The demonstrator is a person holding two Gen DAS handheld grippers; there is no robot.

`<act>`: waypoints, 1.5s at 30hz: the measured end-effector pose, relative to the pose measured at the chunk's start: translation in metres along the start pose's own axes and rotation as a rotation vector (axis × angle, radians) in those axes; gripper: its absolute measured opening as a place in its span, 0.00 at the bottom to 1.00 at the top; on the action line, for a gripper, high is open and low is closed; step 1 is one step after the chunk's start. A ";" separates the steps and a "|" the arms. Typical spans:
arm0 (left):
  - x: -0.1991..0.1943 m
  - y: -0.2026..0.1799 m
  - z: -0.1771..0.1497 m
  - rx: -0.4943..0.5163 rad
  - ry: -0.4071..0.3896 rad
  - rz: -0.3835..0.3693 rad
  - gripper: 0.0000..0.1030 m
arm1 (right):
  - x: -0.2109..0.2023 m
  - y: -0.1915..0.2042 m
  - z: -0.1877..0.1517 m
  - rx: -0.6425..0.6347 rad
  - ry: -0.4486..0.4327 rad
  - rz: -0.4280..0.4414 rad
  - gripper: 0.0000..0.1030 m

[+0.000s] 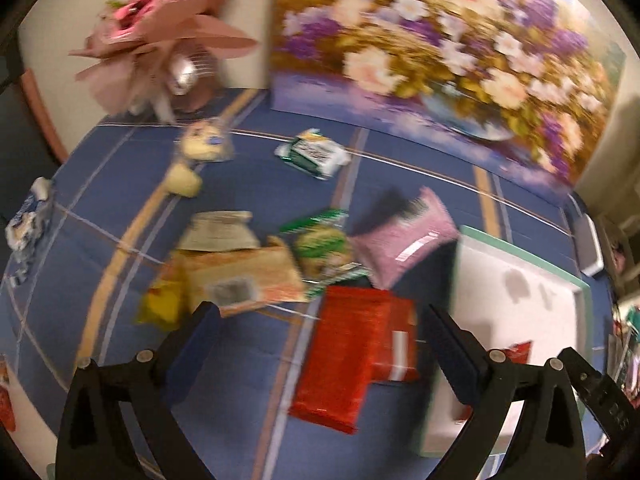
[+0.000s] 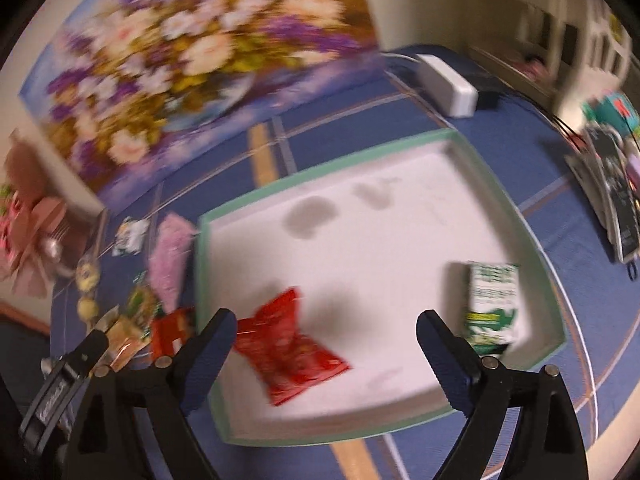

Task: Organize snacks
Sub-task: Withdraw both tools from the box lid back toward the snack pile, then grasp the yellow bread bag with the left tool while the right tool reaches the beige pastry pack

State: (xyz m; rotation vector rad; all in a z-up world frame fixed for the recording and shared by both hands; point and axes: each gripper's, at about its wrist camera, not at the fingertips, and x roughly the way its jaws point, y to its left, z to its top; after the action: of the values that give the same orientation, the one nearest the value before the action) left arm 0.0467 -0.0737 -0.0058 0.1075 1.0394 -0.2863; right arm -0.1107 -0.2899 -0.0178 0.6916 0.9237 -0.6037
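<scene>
Snack labels (image 1: 240,272) blurred, unreadable

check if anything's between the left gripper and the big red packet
Nothing visible. The left gripper is open above the big red packet, which lies on the blue cloth beside the tray, with no other snack on top of it.

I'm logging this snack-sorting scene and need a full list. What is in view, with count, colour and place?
tray: one, white with green rim, on the blue cloth
red packet: one, in the tray, near edge
green-white packet: one, in the tray, right side
loose snacks: a blurred pile beside the tray, count unclear
pink packet: one, by the tray's rim
red packets: two, overlapping
flower painting: one, purple-white, at the back
bouquet: one, pink, back corner
white box: one, behind the tray
left gripper: black, open, empty
right gripper: black, open, empty
</scene>
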 end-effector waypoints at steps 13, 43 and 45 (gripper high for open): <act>-0.014 0.066 0.017 -0.013 -0.050 0.183 0.97 | -0.005 0.069 -0.012 -0.145 -0.039 0.112 1.00; 0.031 0.159 0.036 -0.149 0.158 0.078 0.97 | 0.048 0.180 -0.037 -0.354 0.190 0.146 1.00; 0.039 0.162 0.035 -0.169 0.171 0.063 0.97 | 0.053 0.185 -0.036 -0.345 0.197 0.158 1.00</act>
State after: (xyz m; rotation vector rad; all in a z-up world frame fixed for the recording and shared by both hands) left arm 0.1404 0.0668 -0.0291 0.0125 1.2228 -0.1329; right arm 0.0299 -0.1540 -0.0285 0.5112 1.1117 -0.2286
